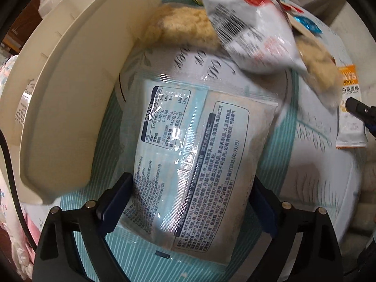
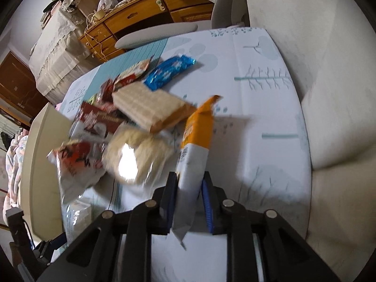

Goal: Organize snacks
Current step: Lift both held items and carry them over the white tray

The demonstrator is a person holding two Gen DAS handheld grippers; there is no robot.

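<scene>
My left gripper is shut on a flat clear-and-blue snack packet, printed side up, held above the patterned tablecloth. A cream storage box stands at its left. My right gripper is shut on an orange-and-white snack bar packet, which also shows at the right edge of the left wrist view. A pile of snacks lies ahead: a white-and-red bag, pale rice-cake packs, a wafer pack and a blue packet.
The cream box sits at the table's left edge. A beige sofa runs along the right side of the table. A grey chair and wooden drawers stand behind the table's far edge.
</scene>
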